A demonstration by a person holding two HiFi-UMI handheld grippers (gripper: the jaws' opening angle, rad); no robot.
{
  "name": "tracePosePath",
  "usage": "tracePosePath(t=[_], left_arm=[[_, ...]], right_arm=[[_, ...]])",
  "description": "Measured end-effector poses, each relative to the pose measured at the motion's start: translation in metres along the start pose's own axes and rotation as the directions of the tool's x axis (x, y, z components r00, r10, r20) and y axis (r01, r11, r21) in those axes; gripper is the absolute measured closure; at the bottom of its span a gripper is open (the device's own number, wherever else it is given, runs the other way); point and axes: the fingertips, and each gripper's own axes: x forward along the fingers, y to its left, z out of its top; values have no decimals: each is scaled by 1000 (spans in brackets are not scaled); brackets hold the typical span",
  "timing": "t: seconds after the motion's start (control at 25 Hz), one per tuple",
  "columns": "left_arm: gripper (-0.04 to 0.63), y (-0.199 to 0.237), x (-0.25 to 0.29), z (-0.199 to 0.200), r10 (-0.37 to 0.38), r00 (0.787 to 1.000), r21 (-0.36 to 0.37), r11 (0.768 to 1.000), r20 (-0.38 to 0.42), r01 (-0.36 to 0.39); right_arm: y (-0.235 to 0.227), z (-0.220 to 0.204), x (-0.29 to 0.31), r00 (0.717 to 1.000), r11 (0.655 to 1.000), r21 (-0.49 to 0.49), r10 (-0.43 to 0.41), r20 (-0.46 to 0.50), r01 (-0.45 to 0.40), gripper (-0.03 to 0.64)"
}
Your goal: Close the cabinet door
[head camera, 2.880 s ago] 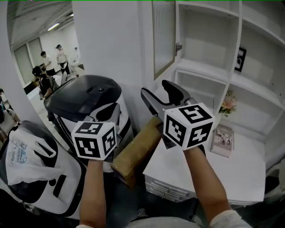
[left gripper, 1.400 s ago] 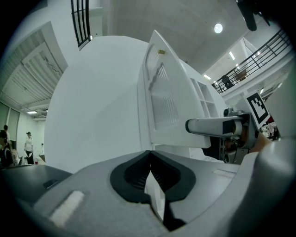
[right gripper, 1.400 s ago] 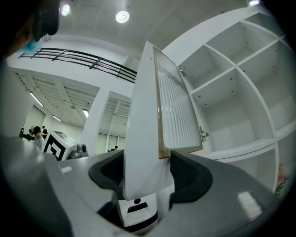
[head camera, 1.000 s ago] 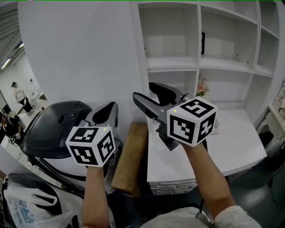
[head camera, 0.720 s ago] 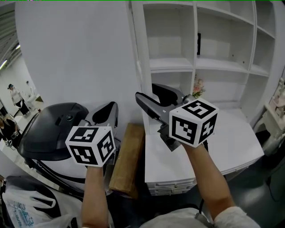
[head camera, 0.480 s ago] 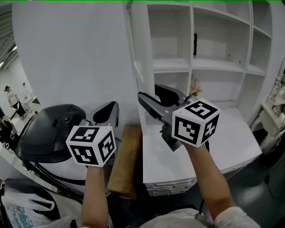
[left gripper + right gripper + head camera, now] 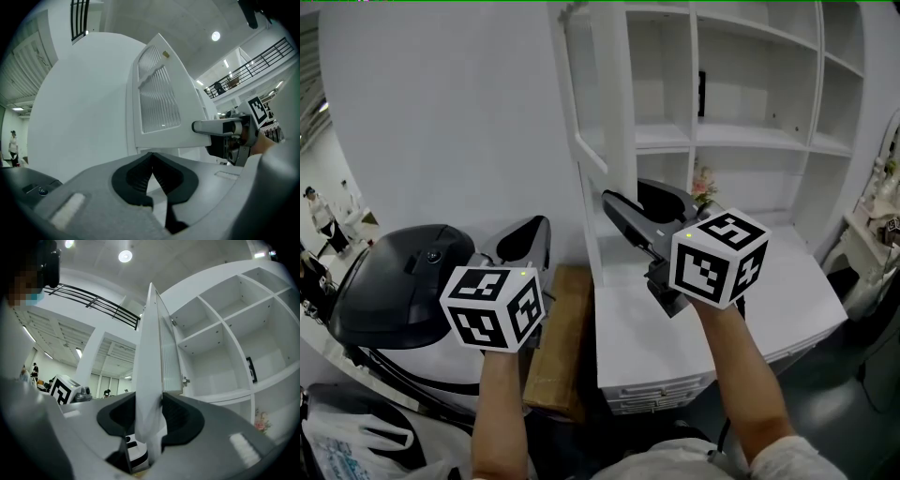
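Left of the cabinet (image 7: 759,66), a tall white unit of open shelves (image 7: 750,141), the door (image 7: 611,112) stands swung well out into the room, roughly square to the shelf fronts. Its long axis runs straight up and down, and its free upright edge points away from the cabinet. A panel of ribbed glass (image 7: 157,93) fills its upper part. The right gripper (image 7: 149,401) sits at that free edge, out from the cabinet's left corner and aimed back toward the cabinet almost level, so the door lies edge-on straight ahead of it. Its jaws have just been closing with the door between them. Their pads now look pressed on both faces, one on the side toward the shelves and one on the side away from them. The left gripper (image 7: 151,157) hovers farther left of the cabinet, apart from the door and facing its outer face, jaws closed together on nothing. The right hand is plainly the nearer one. Closing likely means carrying the free edge in an arc toward the shelf fronts, about hinges presumably at the cabinet's left side.
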Motion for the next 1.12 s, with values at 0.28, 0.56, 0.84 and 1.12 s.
tracePosePath(t=[0.28,0.56,0.84,1.12], left_arm=[[595,-9,11,1,-27,1000,-2,1000,-1,27],[595,-19,26,2,-53,999,1,999,8,53],[595,-36,45,-1,-86,996,5,996,1,86],[595,-53,62,6,-103,995,17,995,10,103]], right_arm=[[-15,2,-9,999,999,-5,-37,-8,36,479],[-43,5,-20,996,995,18,-94,7,94,508],[-71,6,-30,987,987,-23,-158,4,158,535],[-99,9,-39,984,984,-14,-179,11,179,538]])
